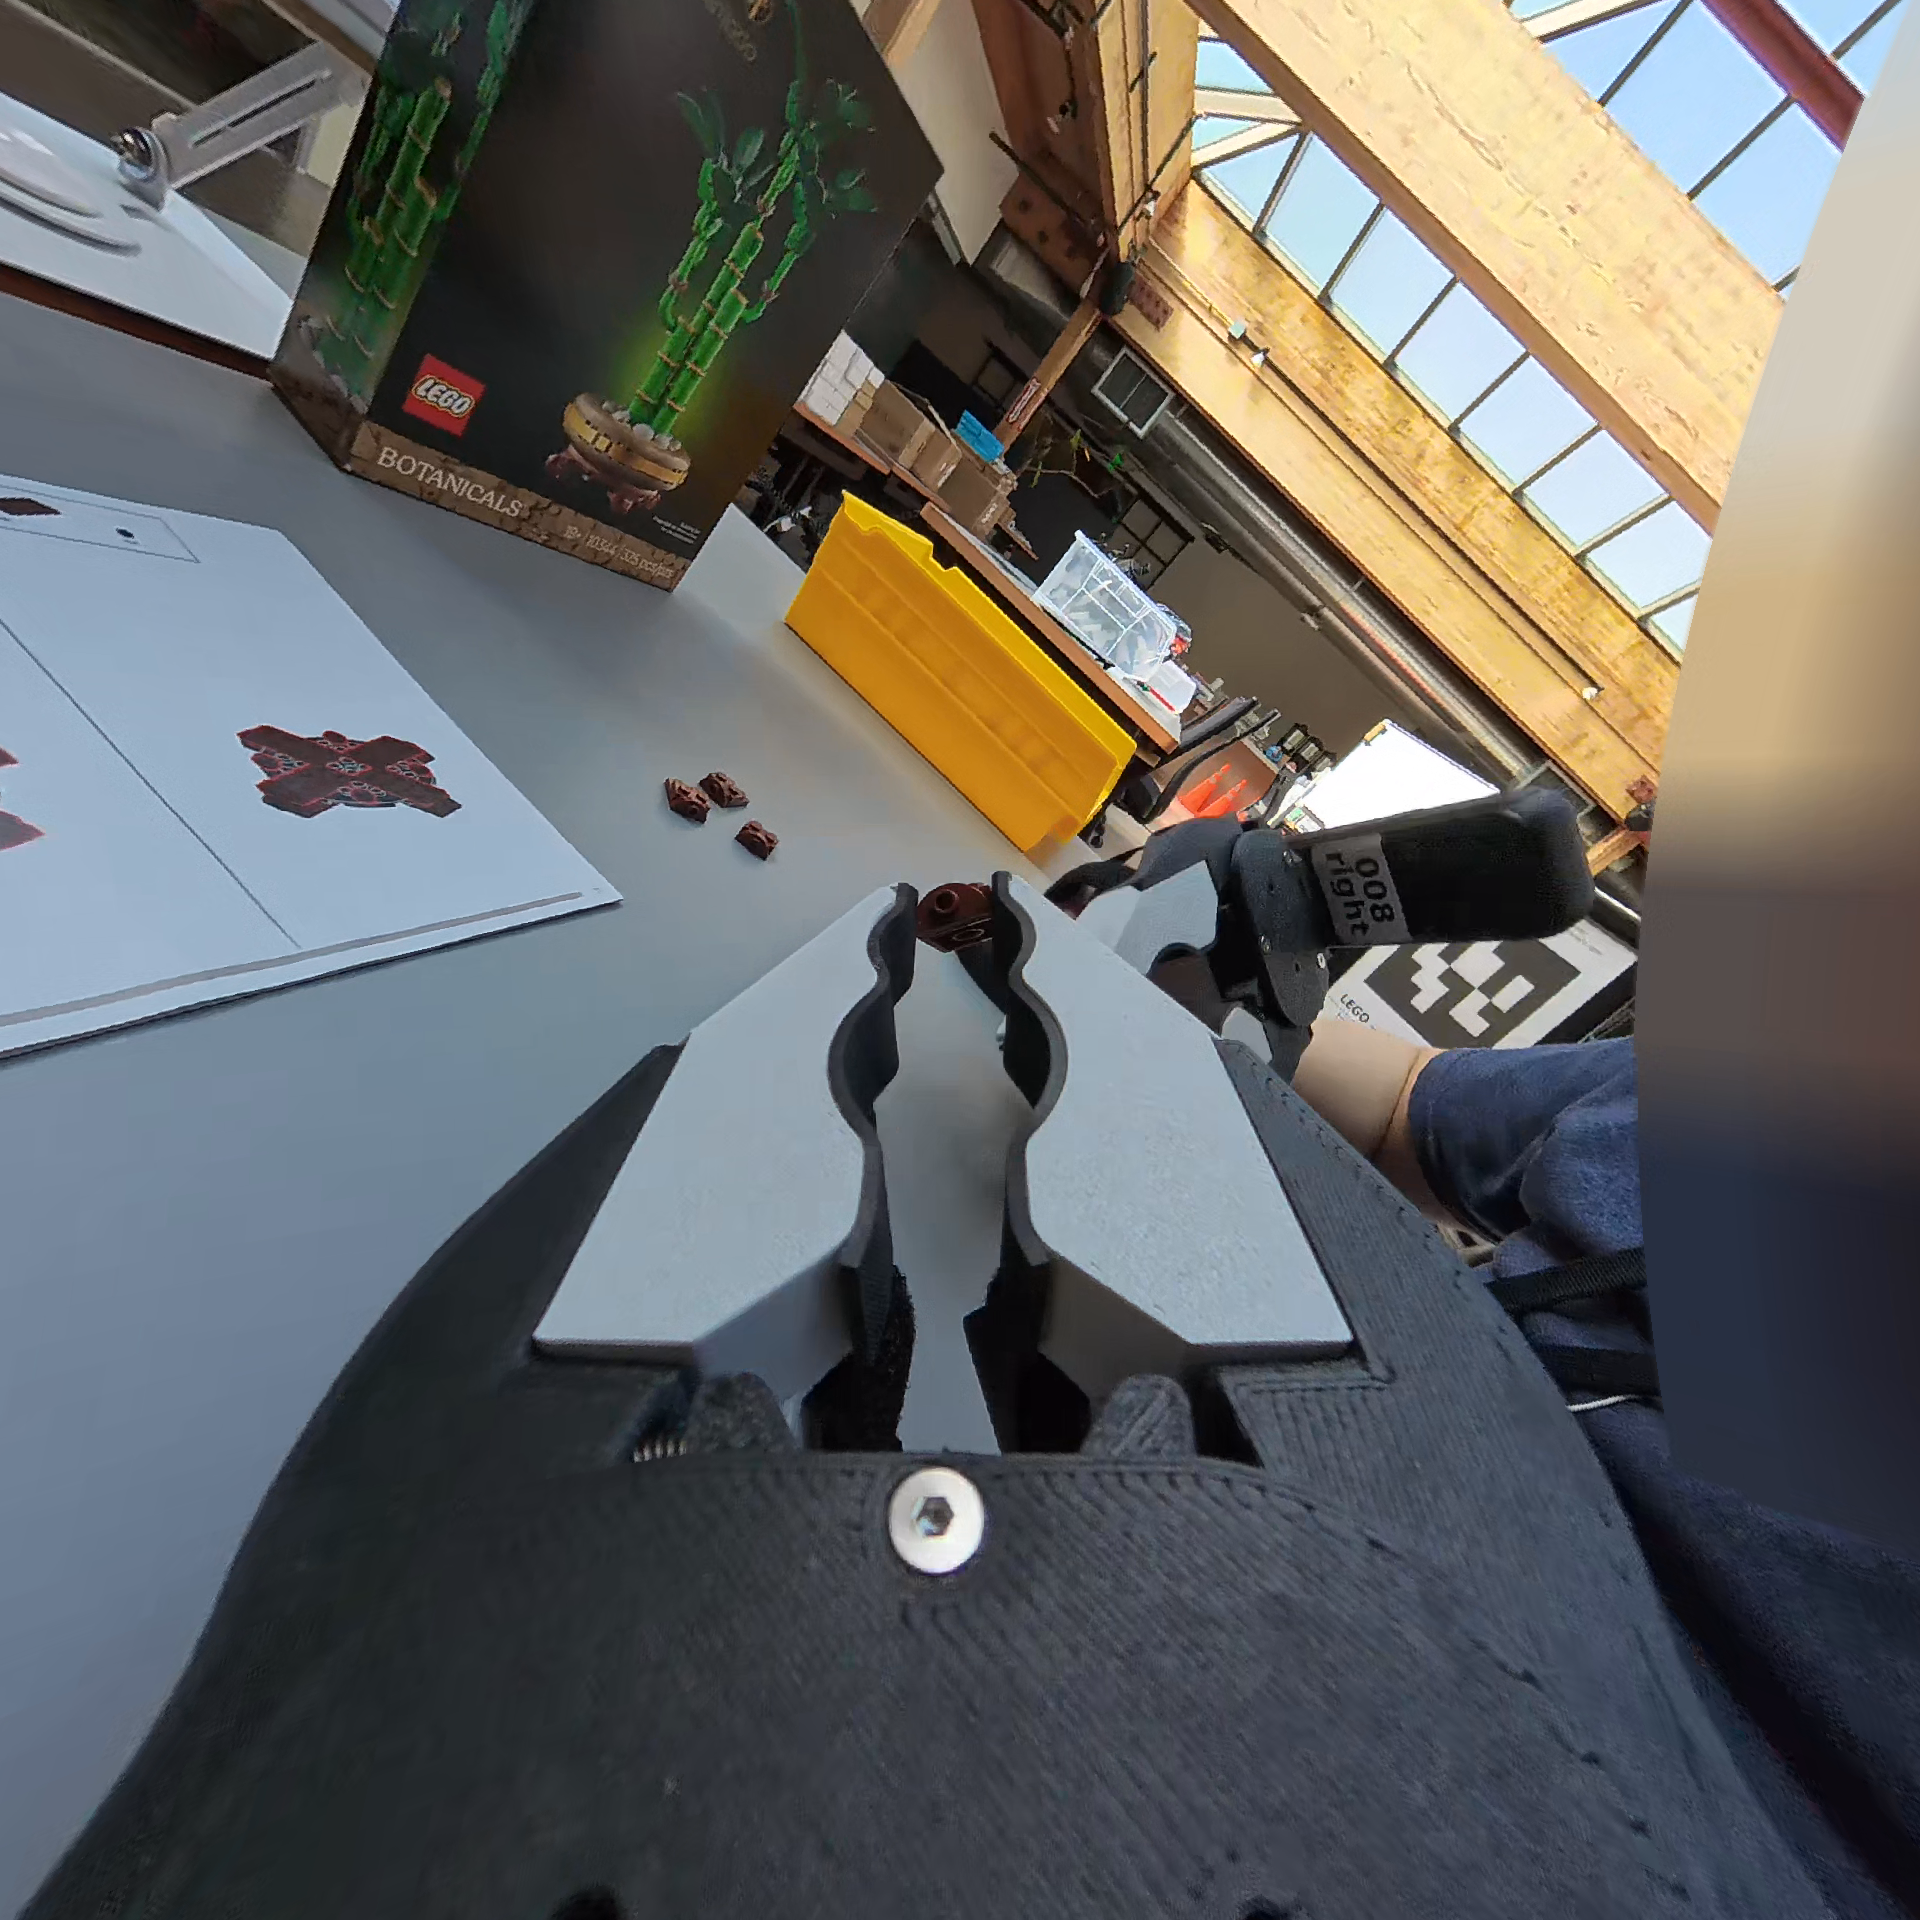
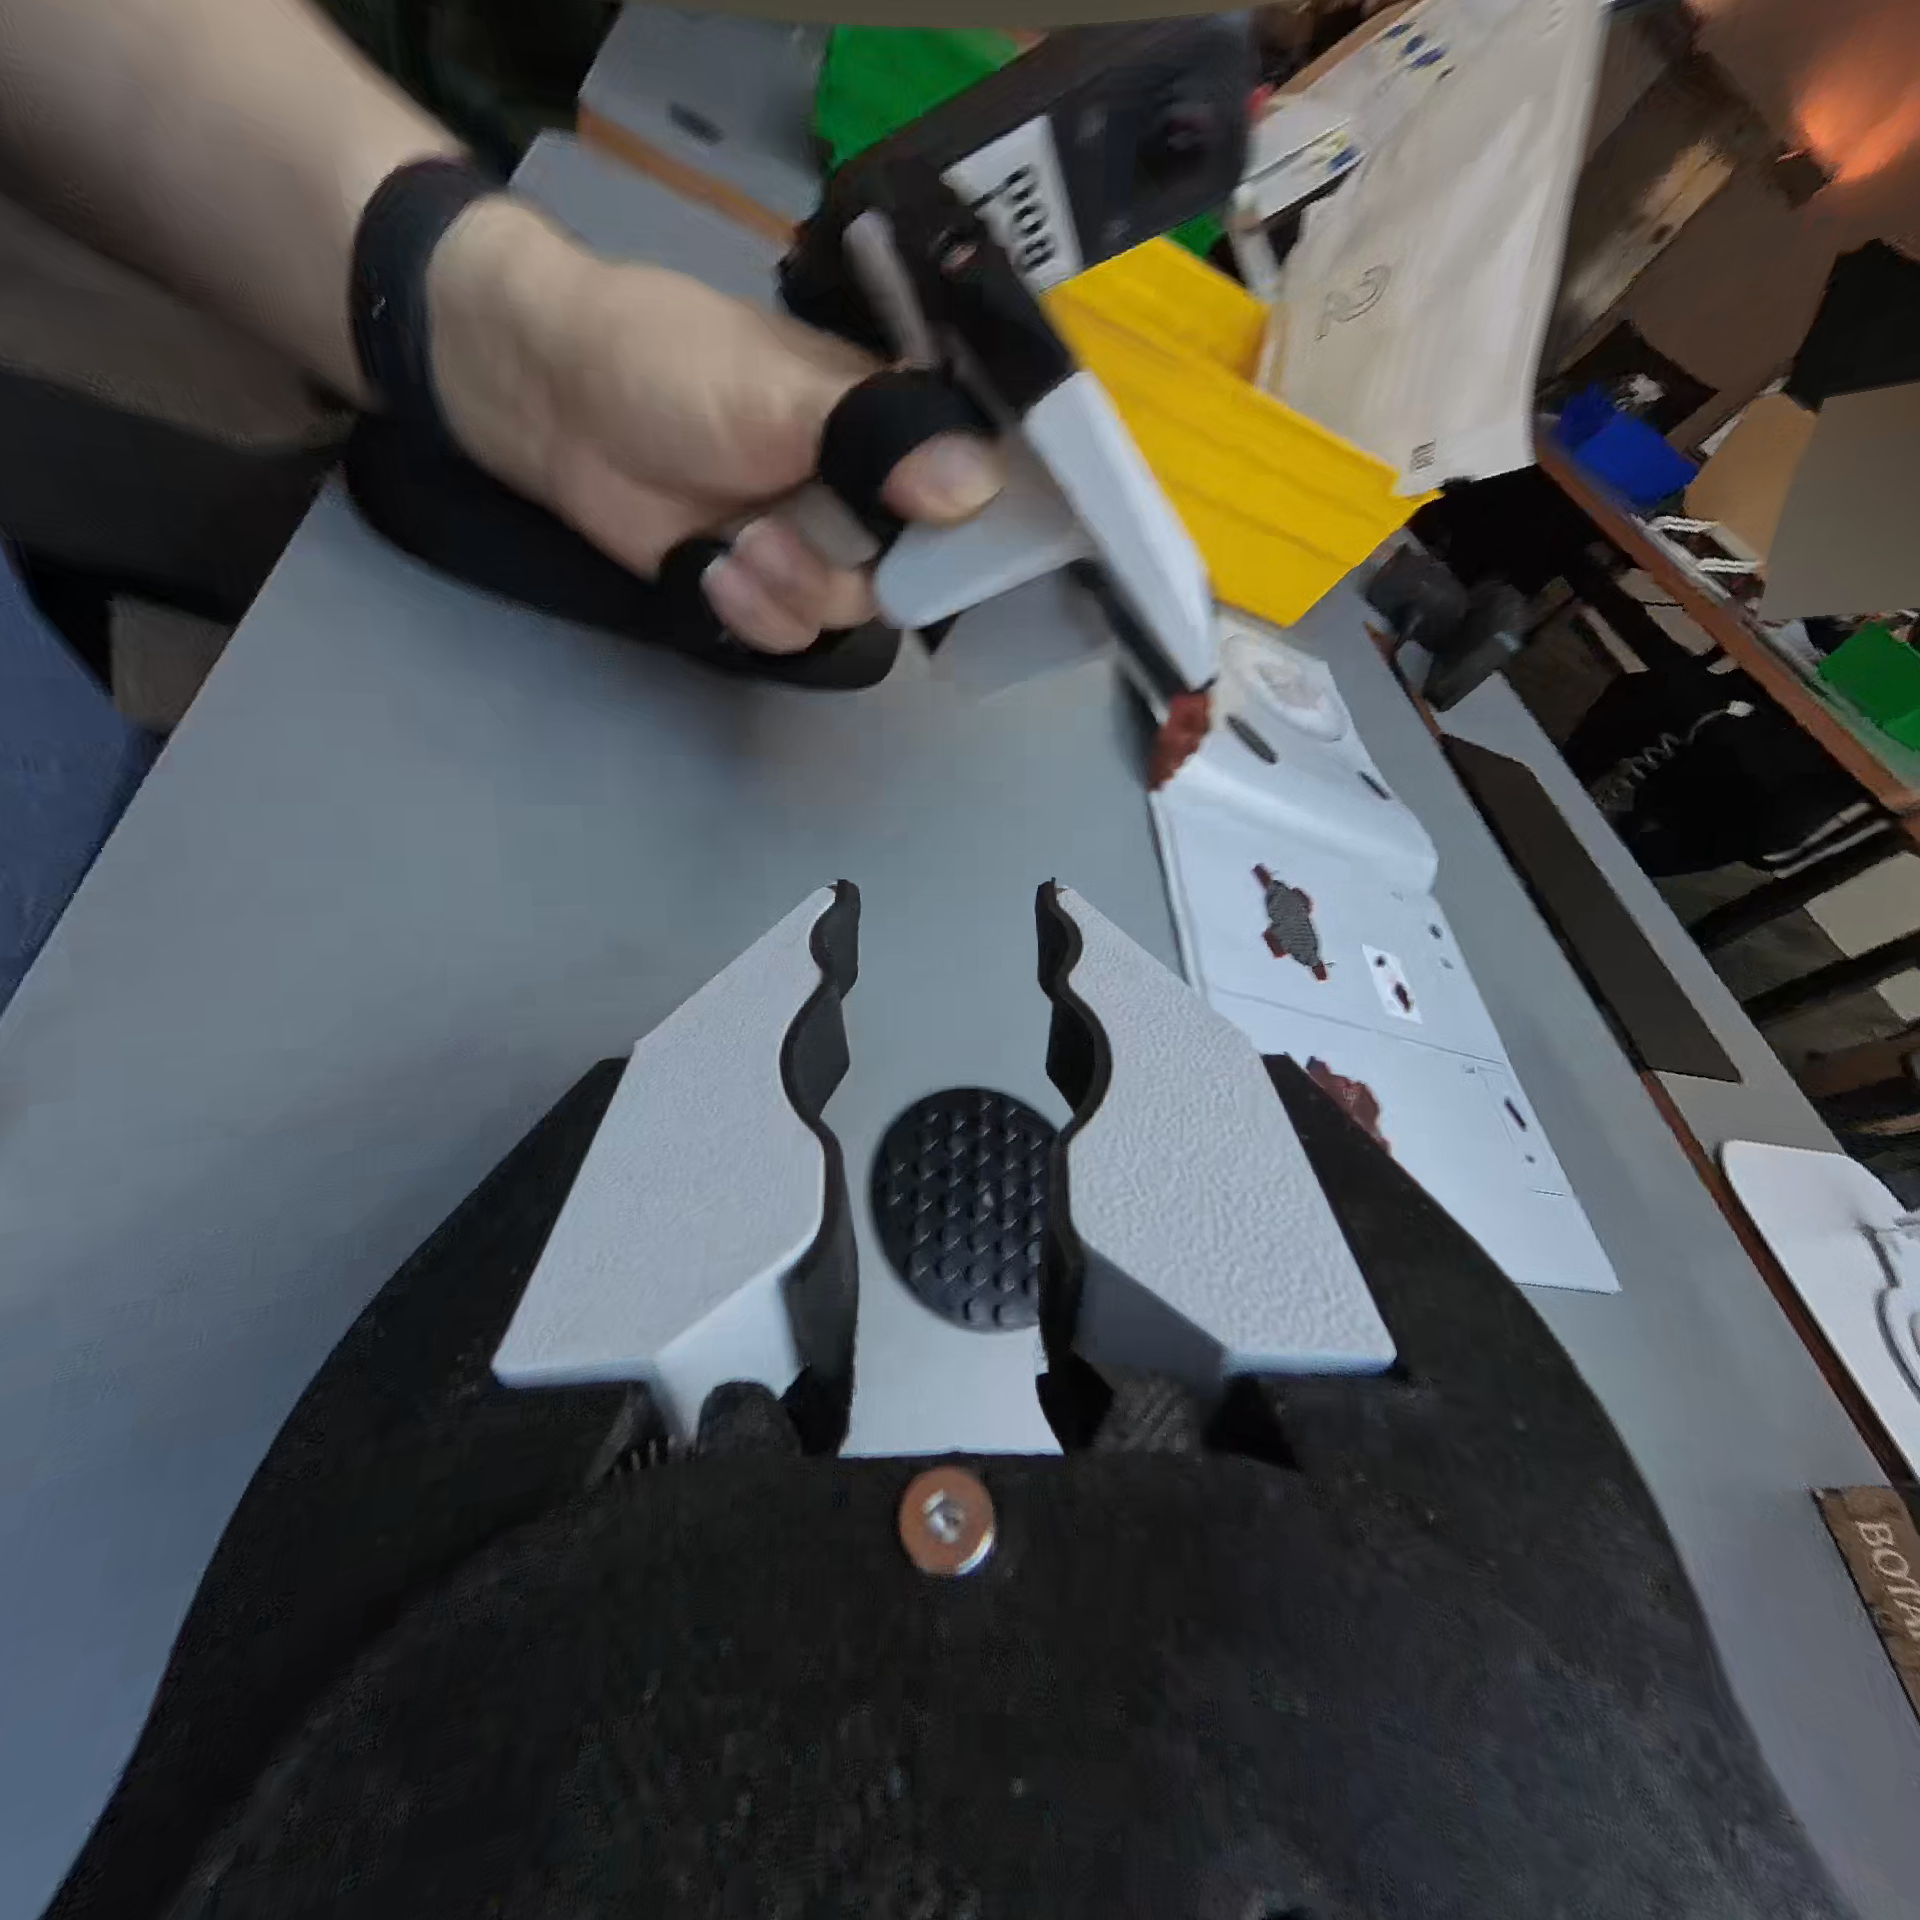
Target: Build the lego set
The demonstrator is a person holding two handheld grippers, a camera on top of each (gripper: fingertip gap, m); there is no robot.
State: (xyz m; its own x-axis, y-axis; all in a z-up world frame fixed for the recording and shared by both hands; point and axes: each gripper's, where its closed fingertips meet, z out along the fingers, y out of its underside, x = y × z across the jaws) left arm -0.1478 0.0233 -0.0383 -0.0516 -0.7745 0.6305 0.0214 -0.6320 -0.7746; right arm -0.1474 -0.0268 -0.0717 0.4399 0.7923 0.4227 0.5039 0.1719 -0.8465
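My left gripper point(image 1: 951, 902) is shut on a small reddish-brown lego piece point(image 1: 954, 916) and holds it above the grey table point(image 1: 312, 1195). In the right wrist view the left gripper point(image 2: 1184, 681) shows farther off with the brown piece point(image 2: 1179, 732) at its tips, over the instruction sheet point(image 2: 1371, 1039). My right gripper point(image 2: 948, 894) is open and empty above the table, over a black round studded piece point(image 2: 961, 1205). Three small brown lego pieces point(image 1: 717, 805) lie on the table next to the instruction sheet point(image 1: 208, 748).
The lego set box point(image 1: 582, 270) stands at the back of the table. A yellow bin point(image 1: 966, 686) sits near the table's far edge and also shows in the right wrist view point(image 2: 1226, 416). A person's hand point(image 2: 623, 416) holds the left gripper. One gripper's finger ends stand about 7 cm off the other's.
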